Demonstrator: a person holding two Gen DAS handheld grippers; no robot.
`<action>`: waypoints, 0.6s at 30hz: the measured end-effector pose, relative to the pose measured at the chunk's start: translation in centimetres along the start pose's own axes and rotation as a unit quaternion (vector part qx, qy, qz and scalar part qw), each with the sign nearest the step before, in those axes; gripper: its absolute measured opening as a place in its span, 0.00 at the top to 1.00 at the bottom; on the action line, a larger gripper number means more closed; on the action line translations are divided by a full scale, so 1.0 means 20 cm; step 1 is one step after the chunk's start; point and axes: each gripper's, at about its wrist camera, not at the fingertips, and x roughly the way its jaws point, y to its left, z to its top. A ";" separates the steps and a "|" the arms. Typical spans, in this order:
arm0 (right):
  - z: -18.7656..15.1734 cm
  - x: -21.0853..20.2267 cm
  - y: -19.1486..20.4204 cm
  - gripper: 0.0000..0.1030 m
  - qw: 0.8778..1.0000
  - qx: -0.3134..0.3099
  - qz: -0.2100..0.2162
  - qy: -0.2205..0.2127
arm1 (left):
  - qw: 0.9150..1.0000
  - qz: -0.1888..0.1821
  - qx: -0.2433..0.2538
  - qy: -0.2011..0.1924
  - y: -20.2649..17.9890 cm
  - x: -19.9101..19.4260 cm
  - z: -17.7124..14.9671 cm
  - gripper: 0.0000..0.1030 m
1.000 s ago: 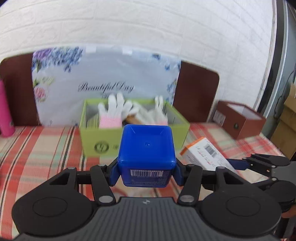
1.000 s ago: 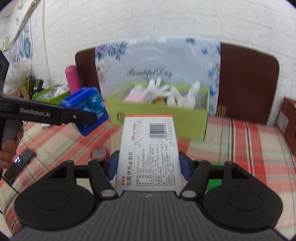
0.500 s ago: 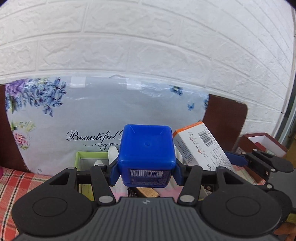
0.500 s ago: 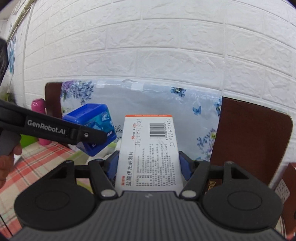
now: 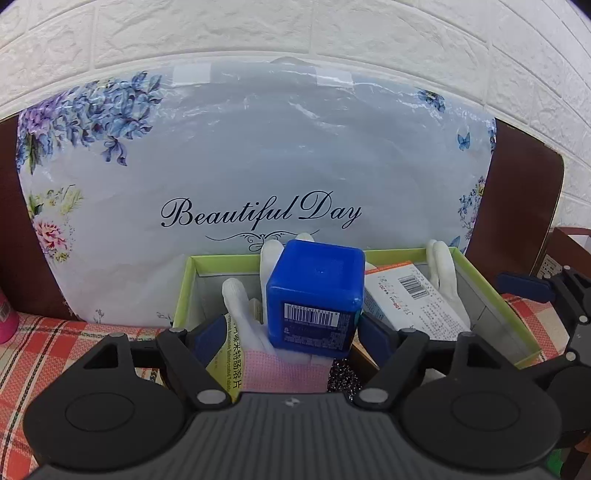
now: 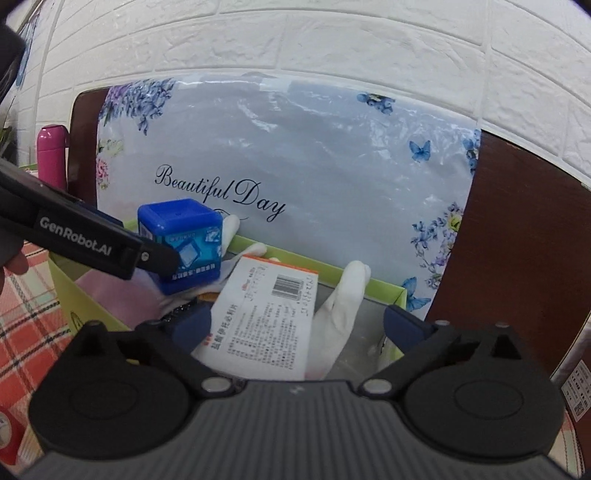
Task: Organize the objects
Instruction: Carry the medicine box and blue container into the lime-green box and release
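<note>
The blue cube (image 5: 314, 295) is sitting tilted in the green box (image 5: 491, 291), resting on a white glove (image 5: 255, 321) with a pink cuff. My left gripper (image 5: 291, 332) is hanging over the box's near wall, and its jaws are opening: the cube is lying between them, but the left pad (image 5: 208, 339) is standing clear of it, and I am seeing a thin gap at the right pad (image 5: 373, 334) too, so I am no longer gripping it.

Just right of the cube, the carton (image 6: 269, 317) is lying slanted in the same box, barcode end toward the far wall, leaning over a second glove (image 6: 340, 306). My right gripper (image 6: 299, 328) is hovering above it with its jaws opening wide; the carton is lying between them, nearer the left pad (image 6: 192, 328), while the right pad (image 6: 404, 326) is standing well apart from it. I am holding nothing there.

In the right wrist view, a finger of the left gripper is crossing in front of the cube.

Behind the box, a flowered bag (image 5: 258, 147) reading "Beautiful Day" is leaning on a brown board (image 6: 517, 221) against the white brick wall (image 5: 295, 29). The box is standing on a red plaid cloth (image 5: 33, 354). Far left of the box, a pink bottle (image 6: 53, 155) is standing upright.
</note>
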 end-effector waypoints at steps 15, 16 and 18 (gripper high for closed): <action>0.13 -0.61 -0.08 0.00 0.994 0.091 -0.002 -0.063 | 0.999 0.036 0.005 -0.022 -0.21 -0.57 0.00 0.16; 0.12 -0.66 -0.08 0.00 0.993 0.100 0.000 -0.067 | 0.999 0.035 0.005 -0.026 -0.22 -0.62 -0.02 0.14; 0.09 -0.76 -0.09 0.00 0.990 0.121 0.001 -0.070 | 0.999 0.036 0.005 -0.028 -0.24 -0.69 -0.07 0.13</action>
